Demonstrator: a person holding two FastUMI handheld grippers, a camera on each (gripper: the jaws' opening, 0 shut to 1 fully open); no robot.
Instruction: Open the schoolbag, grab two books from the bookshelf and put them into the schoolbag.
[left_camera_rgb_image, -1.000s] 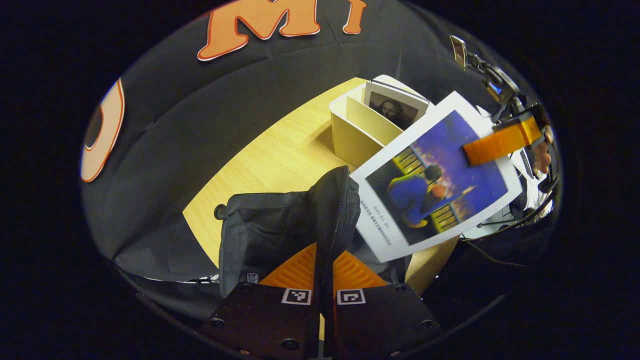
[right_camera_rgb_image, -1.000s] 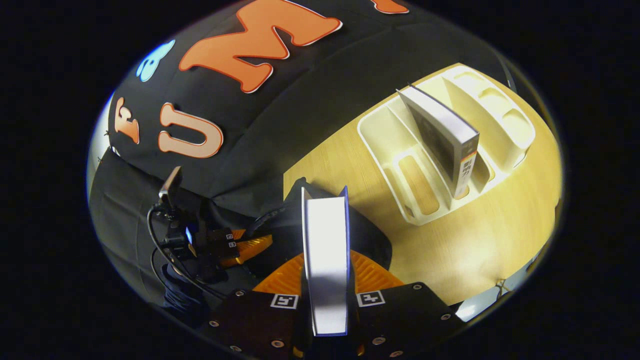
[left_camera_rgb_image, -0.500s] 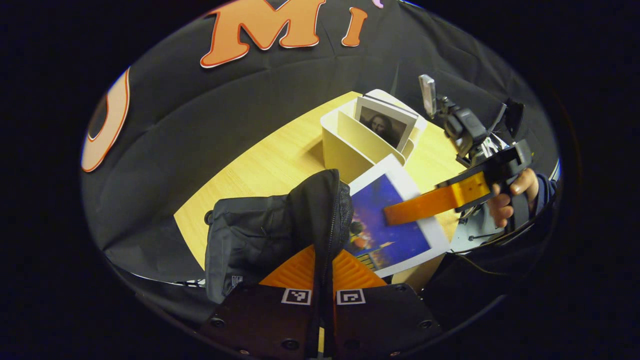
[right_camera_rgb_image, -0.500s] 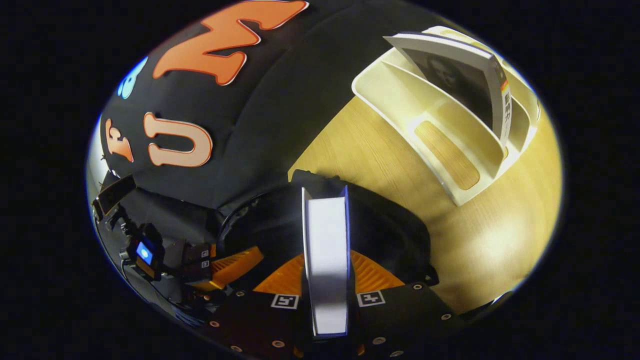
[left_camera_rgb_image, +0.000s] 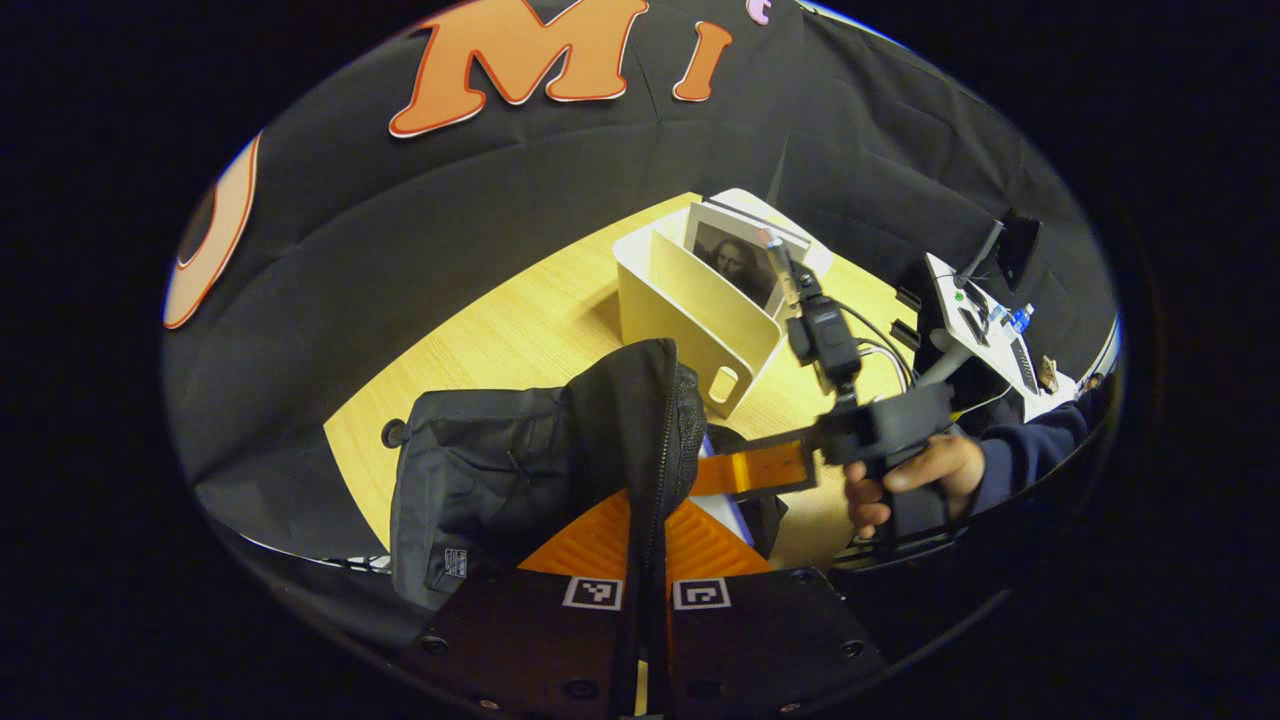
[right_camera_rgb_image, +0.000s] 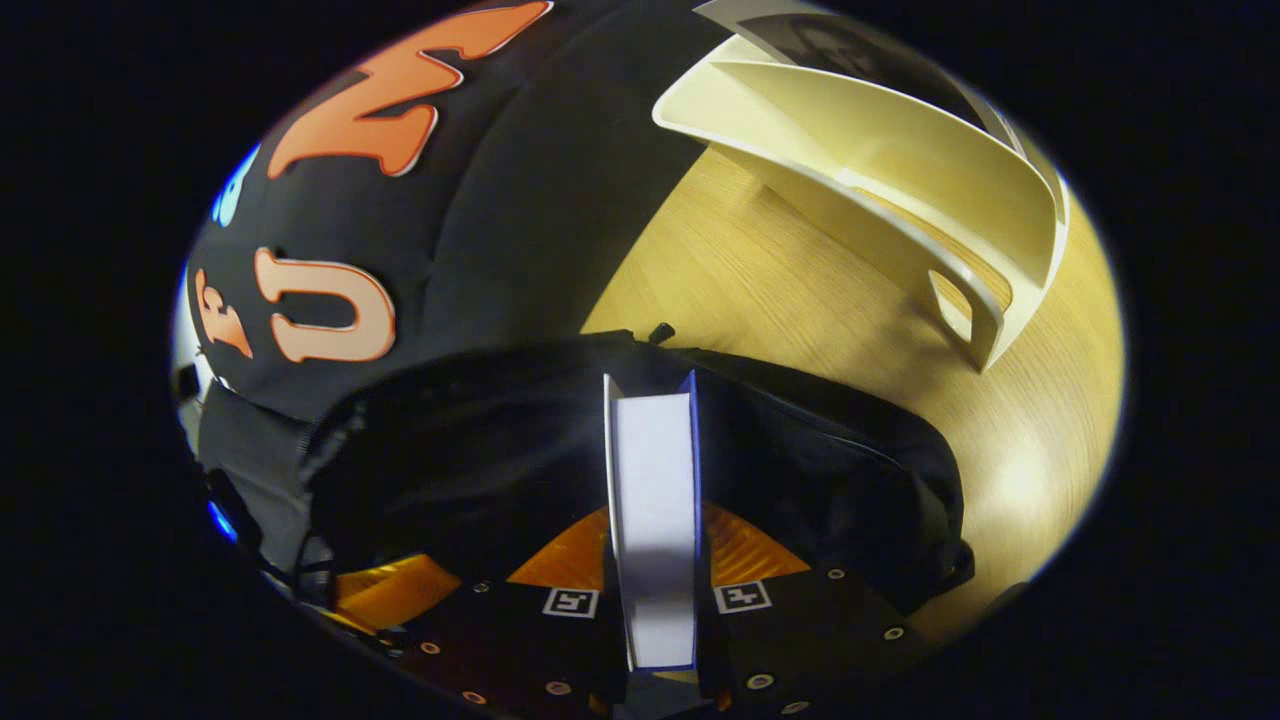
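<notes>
Right gripper (right_camera_rgb_image: 655, 560), fingers clamped on a white-paged, blue-covered book (right_camera_rgb_image: 652, 500) whose long axis points straight down into the black fabric schoolbag (right_camera_rgb_image: 480, 450); left gripper (left_camera_rgb_image: 650, 540) pinches the bag's zippered rim, holding the mouth apart.

Matt black cloth schoolbag (left_camera_rgb_image: 500, 470), smooth cream plastic bookshelf (left_camera_rgb_image: 690, 310), wood-grain table (left_camera_rgb_image: 520, 330)

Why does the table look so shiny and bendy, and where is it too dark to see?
Right gripper view: lamp glare whitens the table, the fisheye bends its edge and the shelf, and the open bag is nearly black inside. Left gripper view: light is more even, with the bag's folds visible.
</notes>
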